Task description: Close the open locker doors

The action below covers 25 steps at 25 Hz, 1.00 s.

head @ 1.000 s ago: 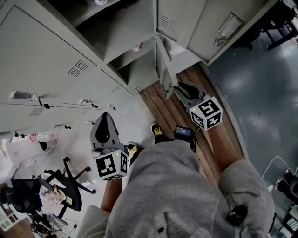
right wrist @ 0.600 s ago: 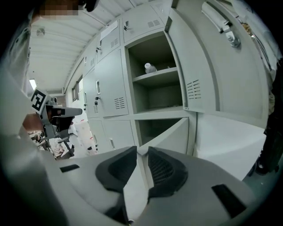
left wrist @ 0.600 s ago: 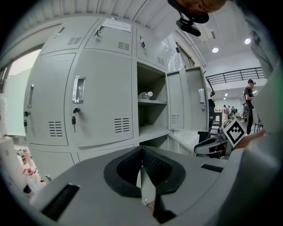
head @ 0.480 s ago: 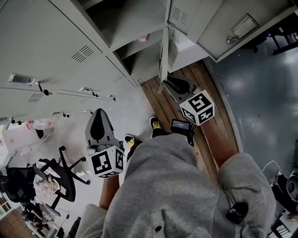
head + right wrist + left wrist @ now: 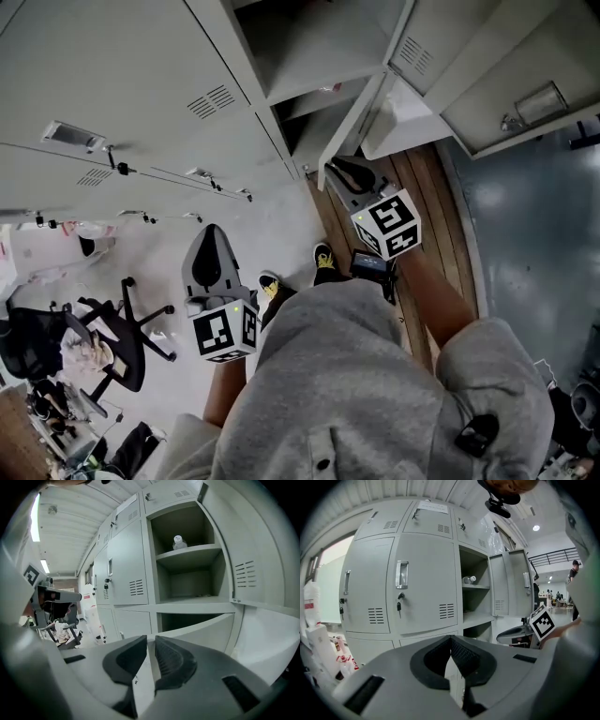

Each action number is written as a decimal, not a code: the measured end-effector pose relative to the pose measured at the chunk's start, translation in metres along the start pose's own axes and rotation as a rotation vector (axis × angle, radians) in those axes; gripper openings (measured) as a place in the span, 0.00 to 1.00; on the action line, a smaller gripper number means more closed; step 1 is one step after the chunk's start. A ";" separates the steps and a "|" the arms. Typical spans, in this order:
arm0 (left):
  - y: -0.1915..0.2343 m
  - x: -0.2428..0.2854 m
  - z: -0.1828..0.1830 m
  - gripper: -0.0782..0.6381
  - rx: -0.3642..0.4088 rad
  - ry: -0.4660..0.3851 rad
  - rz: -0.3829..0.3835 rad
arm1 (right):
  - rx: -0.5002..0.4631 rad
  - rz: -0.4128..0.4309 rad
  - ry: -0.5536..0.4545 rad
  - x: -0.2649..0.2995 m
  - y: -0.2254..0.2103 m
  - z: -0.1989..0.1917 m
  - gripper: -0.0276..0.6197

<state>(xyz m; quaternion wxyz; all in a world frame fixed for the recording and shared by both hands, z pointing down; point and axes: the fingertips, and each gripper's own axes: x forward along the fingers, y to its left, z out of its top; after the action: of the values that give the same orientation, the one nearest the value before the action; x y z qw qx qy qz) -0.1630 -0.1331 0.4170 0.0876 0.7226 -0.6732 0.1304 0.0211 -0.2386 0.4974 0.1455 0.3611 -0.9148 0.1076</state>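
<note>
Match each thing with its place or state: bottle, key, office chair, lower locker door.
Things:
1. bottle
2. key
3. office chair
4. lower locker door

Places or states:
a. standing ajar
b. on the floor
c. on a shelf inside an open locker
d. hanging from a lock on a closed door

Pairs: 1-c, 2-d, 3-b, 4-a

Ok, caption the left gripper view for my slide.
Left claw, shut and empty, facing a bank of grey lockers: keyed doors closed at left, one column open, a bottle on its shelf.
</note>
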 end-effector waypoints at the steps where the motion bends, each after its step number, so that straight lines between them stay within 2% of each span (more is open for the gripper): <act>1: 0.005 0.000 0.000 0.12 -0.002 0.002 0.012 | -0.001 -0.002 -0.005 0.006 0.001 0.002 0.15; 11: 0.047 -0.001 -0.003 0.12 -0.021 0.018 0.112 | 0.020 -0.004 -0.056 0.066 0.003 0.025 0.14; 16: 0.060 0.000 -0.004 0.12 -0.029 0.024 0.139 | 0.046 -0.041 -0.049 0.090 -0.011 0.028 0.11; 25: 0.070 0.002 -0.010 0.12 -0.041 0.047 0.166 | 0.035 -0.080 -0.053 0.120 -0.029 0.038 0.11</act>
<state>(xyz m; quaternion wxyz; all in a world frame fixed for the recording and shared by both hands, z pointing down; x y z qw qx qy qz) -0.2337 -0.1375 0.4241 0.1069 0.6592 -0.7310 0.1401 -0.0493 -0.3460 0.5059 0.1189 0.4025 -0.9012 0.1081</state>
